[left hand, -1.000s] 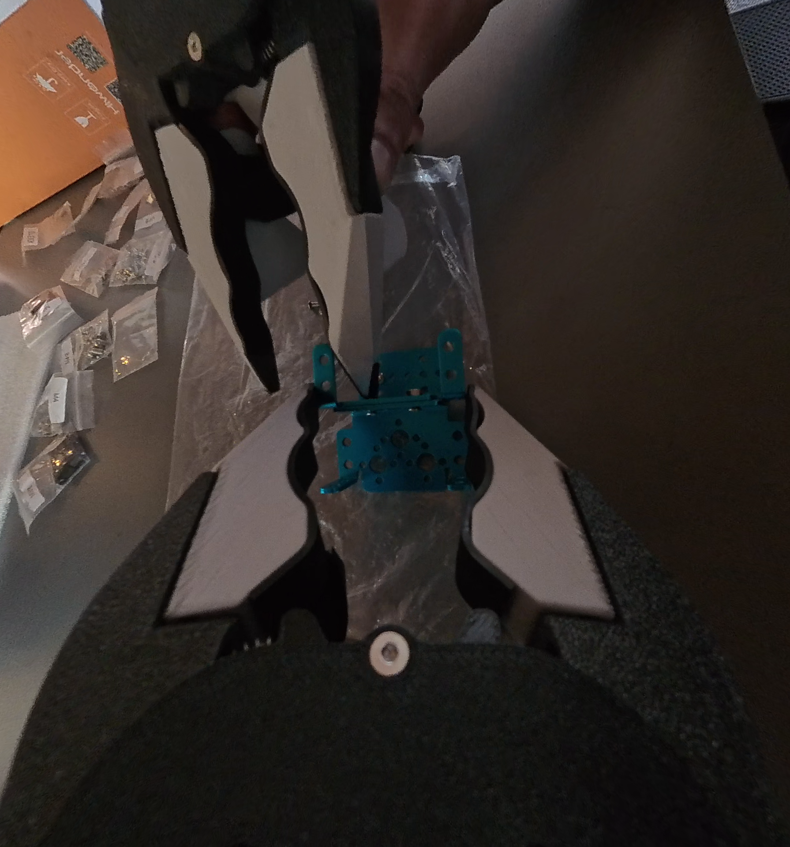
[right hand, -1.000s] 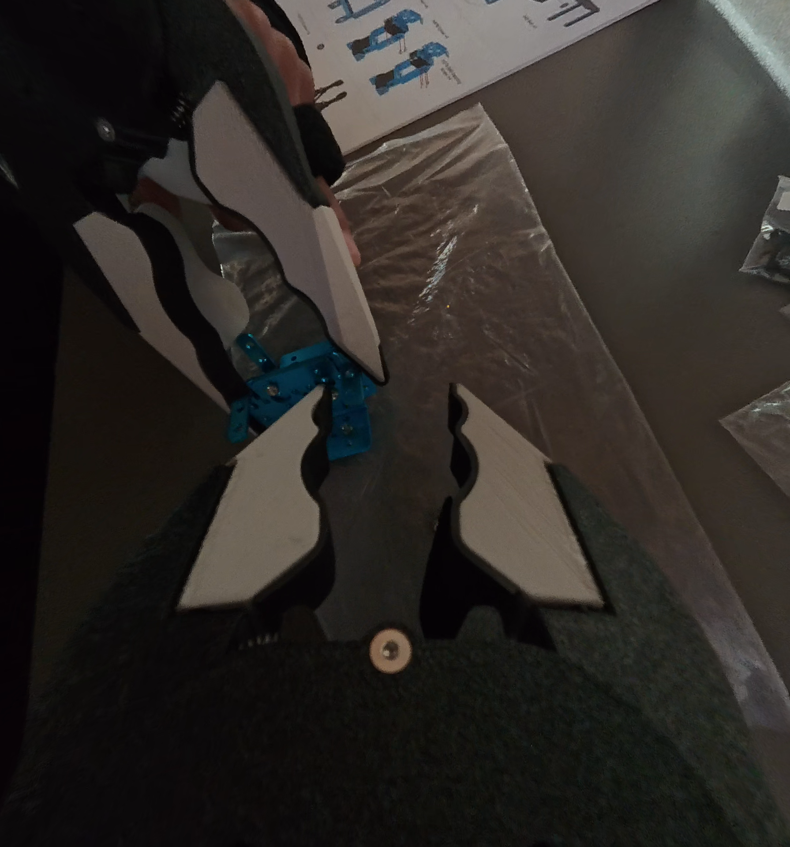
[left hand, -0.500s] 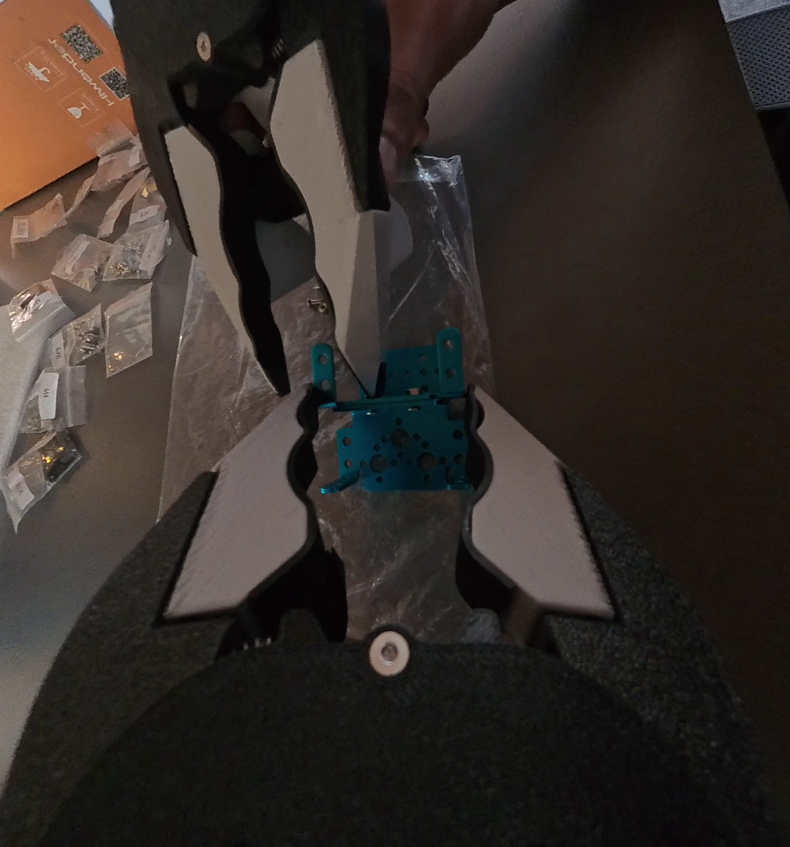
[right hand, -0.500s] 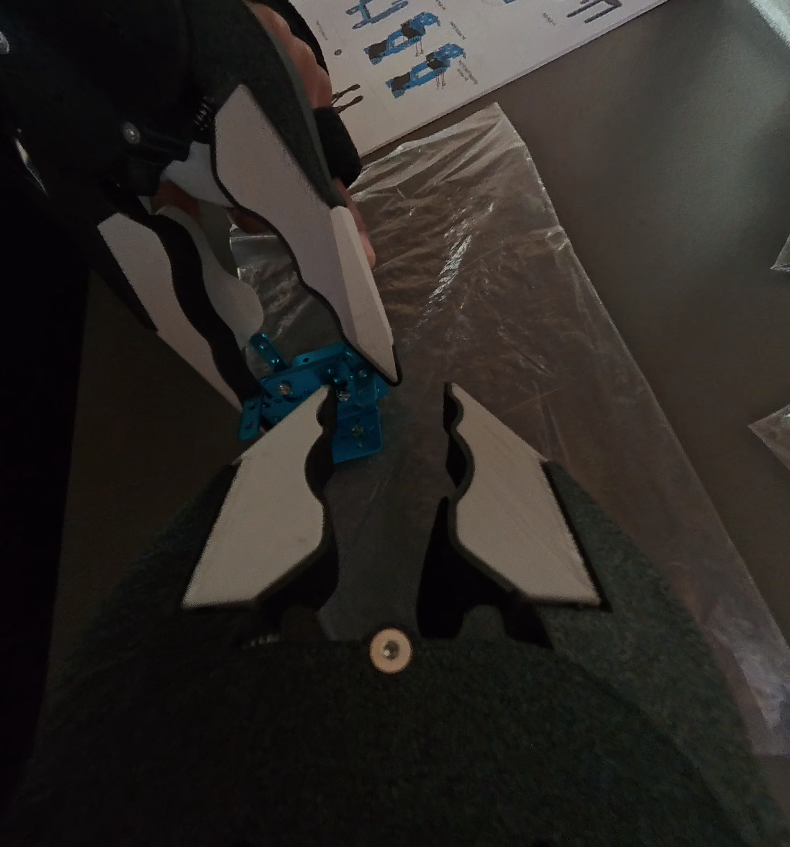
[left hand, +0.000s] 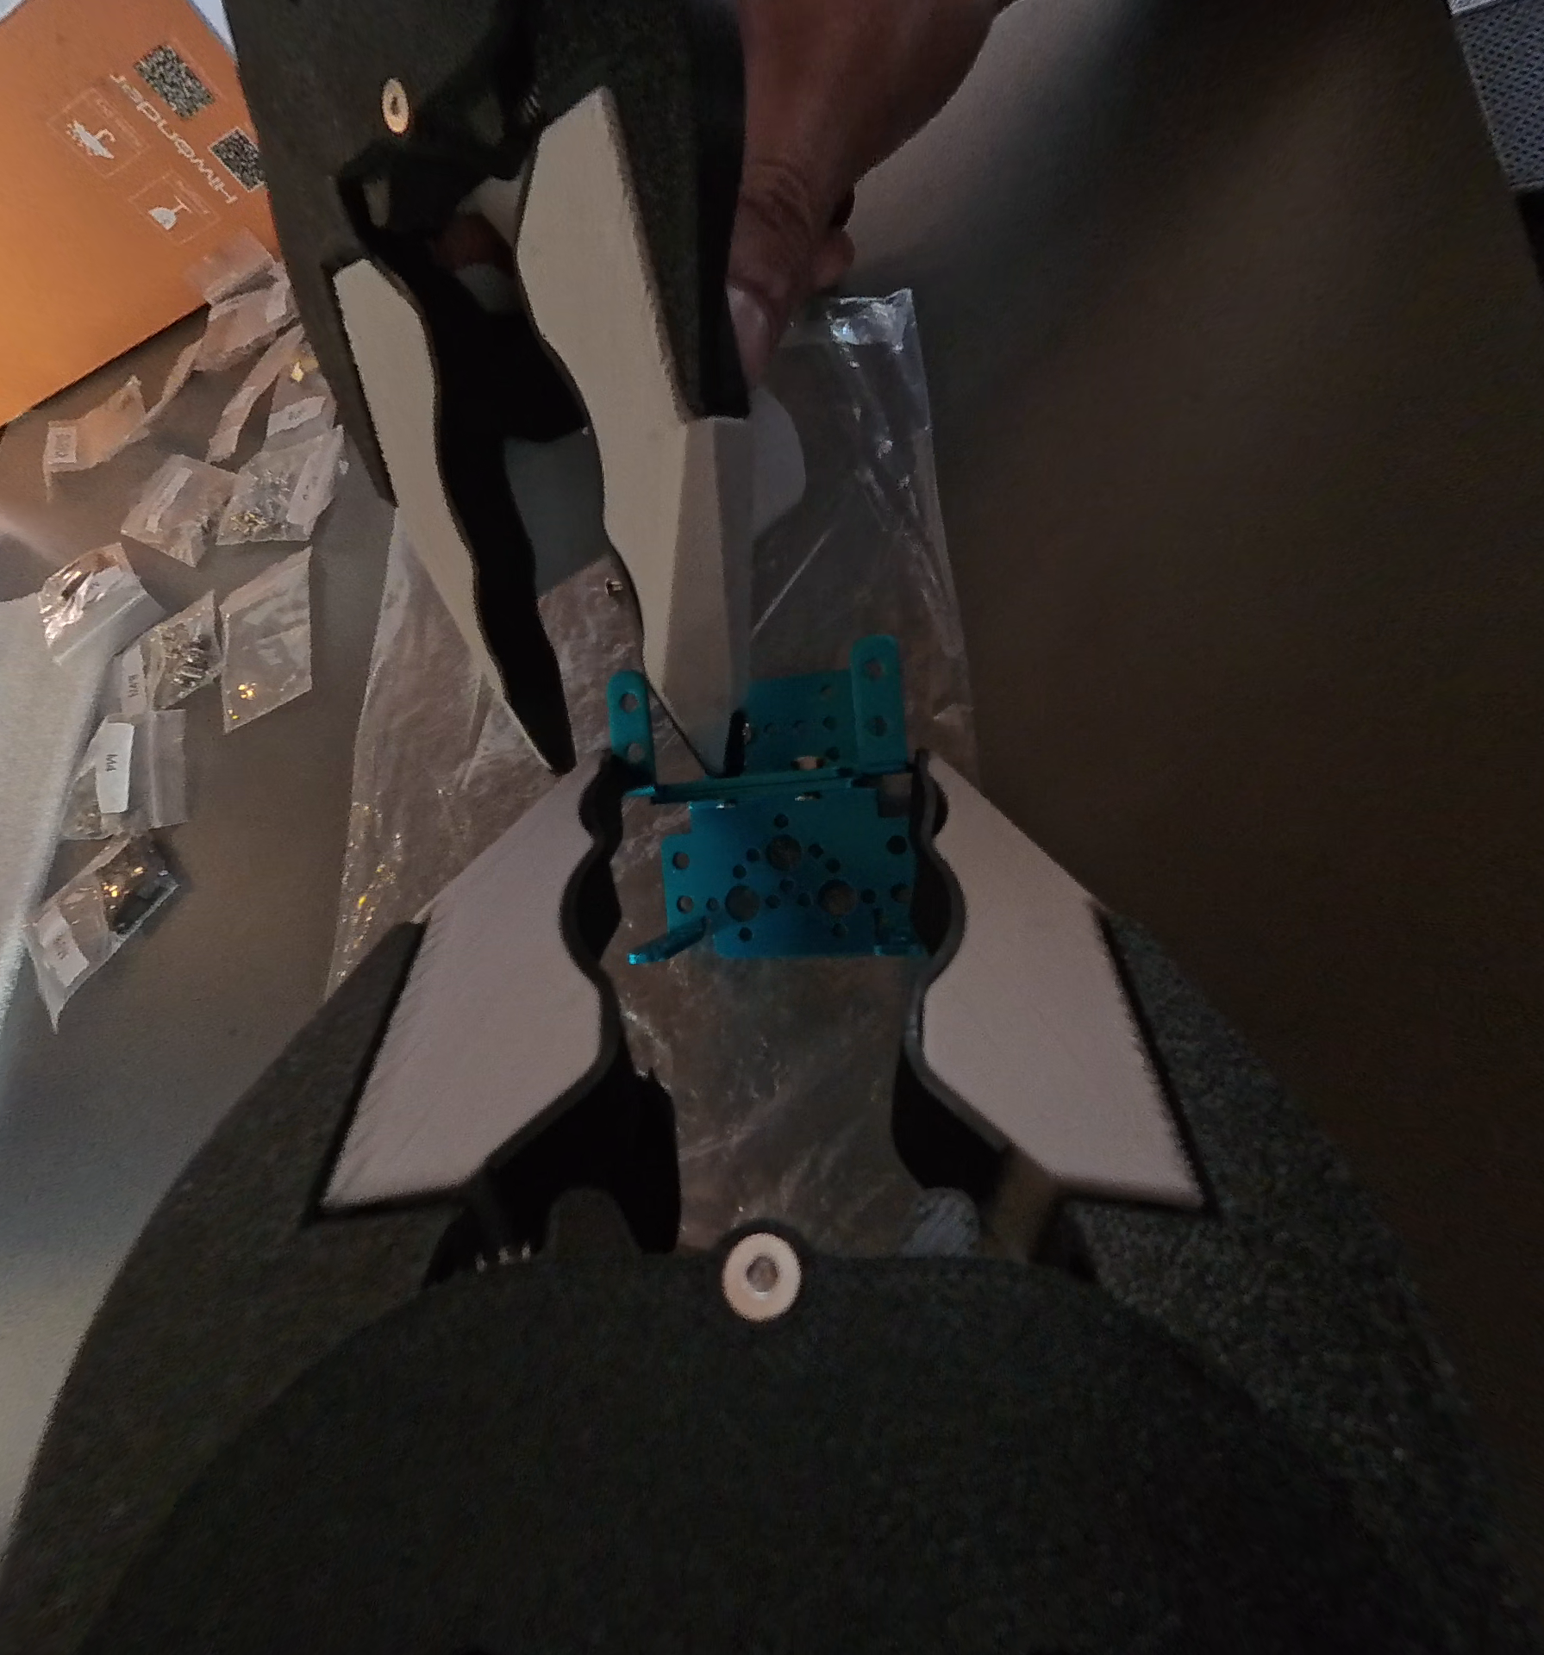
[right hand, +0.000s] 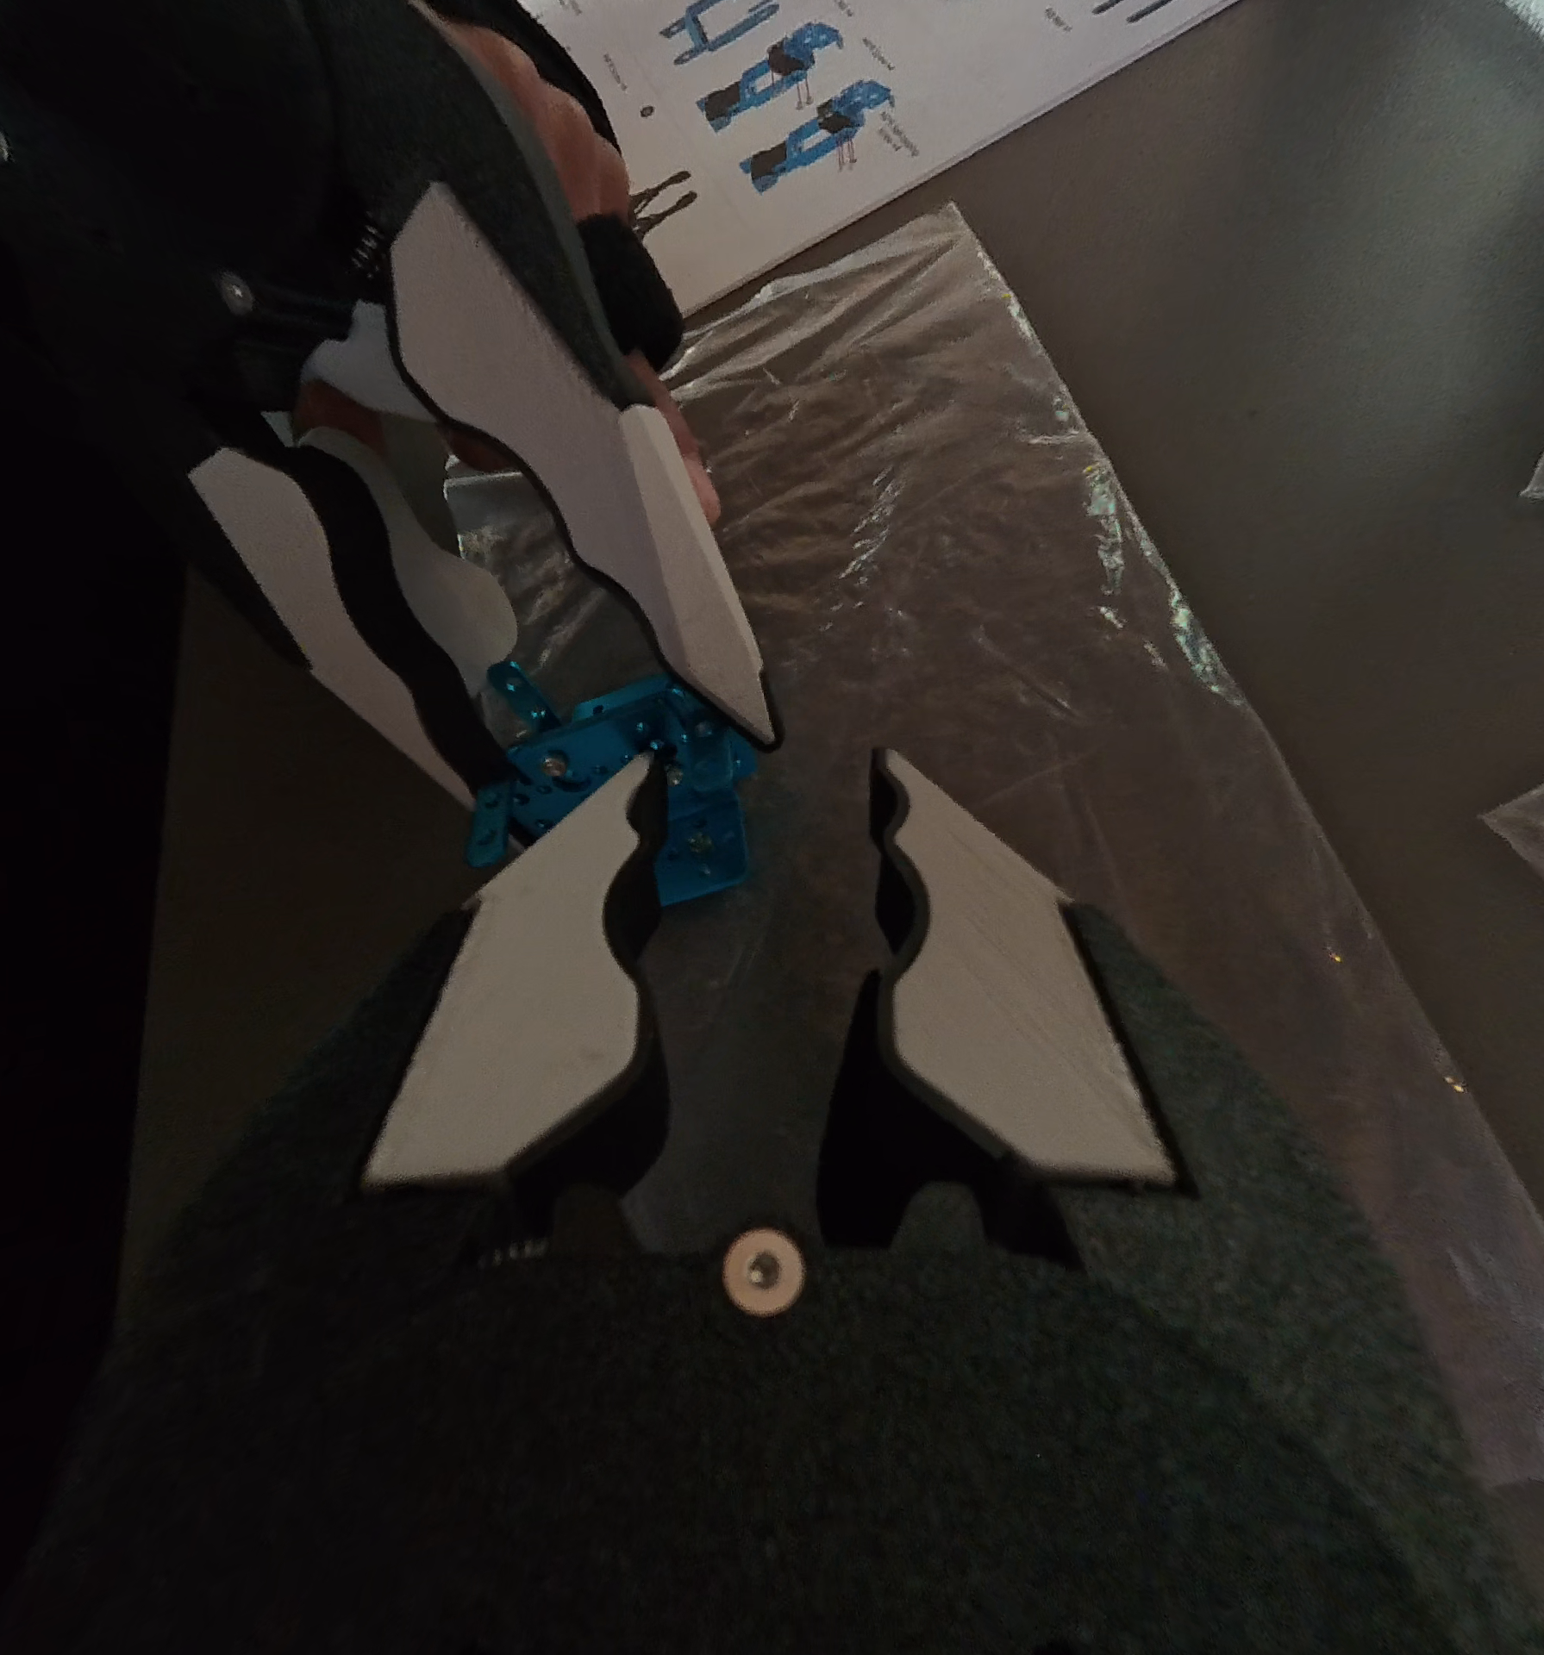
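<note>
Our left gripper [left hand: 763,779] fingers clamp the blue bracket [left hand: 786,882], frame centre, over the plastic sheet [left hand: 750,1075]. Right gripper [right hand: 763,766] fingers spread, empty, one tip touching it. Risk, we judge: bracket twists out, since the grip is narrow.

A blue hole-dotted bracket [left hand: 786,860] lies on clear plastic sheet [left hand: 750,1057], near an orange box [left hand: 42,242].

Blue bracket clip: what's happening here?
A person holds a gripper in each hand over a clear plastic sheet. The left gripper is shut on the blue bracket. The right gripper is open, one fingertip at the bracket. Small parts bags and an orange box lie aside.
</note>
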The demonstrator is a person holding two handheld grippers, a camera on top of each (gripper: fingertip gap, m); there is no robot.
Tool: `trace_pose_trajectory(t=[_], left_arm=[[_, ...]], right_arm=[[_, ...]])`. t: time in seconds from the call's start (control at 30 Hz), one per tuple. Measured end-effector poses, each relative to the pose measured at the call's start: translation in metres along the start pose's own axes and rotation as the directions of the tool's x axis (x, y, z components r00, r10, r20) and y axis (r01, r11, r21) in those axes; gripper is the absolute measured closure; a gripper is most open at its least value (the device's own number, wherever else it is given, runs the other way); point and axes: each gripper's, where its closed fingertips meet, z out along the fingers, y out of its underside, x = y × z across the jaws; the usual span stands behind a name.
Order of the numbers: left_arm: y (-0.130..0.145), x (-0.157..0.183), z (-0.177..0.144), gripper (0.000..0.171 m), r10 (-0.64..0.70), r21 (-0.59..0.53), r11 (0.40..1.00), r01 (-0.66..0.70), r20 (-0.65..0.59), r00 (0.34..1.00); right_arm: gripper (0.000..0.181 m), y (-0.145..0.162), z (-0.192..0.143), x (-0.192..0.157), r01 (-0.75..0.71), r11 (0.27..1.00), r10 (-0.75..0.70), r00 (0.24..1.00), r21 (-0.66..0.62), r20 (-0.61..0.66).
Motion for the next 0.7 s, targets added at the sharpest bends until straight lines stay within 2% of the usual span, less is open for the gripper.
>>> trace_pose_trajectory(t=[0.2,0.33,0.43,0.57,0.7], left_arm=[[0.001,0.000,0.001,0.105,0.008,-0.008,1.000,-0.008,0.010,1.000],[0.001,0.000,0.000,0.105,0.004,-0.006,1.000,-0.004,0.004,1.000],[0.001,0.000,0.000,0.105,0.006,-0.006,1.000,-0.006,0.002,1.000],[0.001,0.000,0.000,0.105,0.007,-0.006,1.000,-0.007,0.001,1.000],[0.001,0.000,0.000,0.105,0.007,-0.006,1.000,-0.007,0.003,1.000]], right_arm=[[0.148,-0.003,0.001,-0.002,-0.017,1.000,0.017,1.000,0.015,0.005],[0.145,-0.003,-0.001,0.000,0.010,1.000,-0.010,1.000,0.010,-0.019],[0.146,-0.007,-0.011,-0.004,0.027,0.999,-0.028,0.999,0.041,0.020],[0.143,0.004,-0.003,-0.004,0.116,0.993,-0.117,0.993,-0.039,-0.029],[0.142,0.004,0.000,-0.003,0.122,0.991,-0.124,0.991,-0.048,-0.048]])
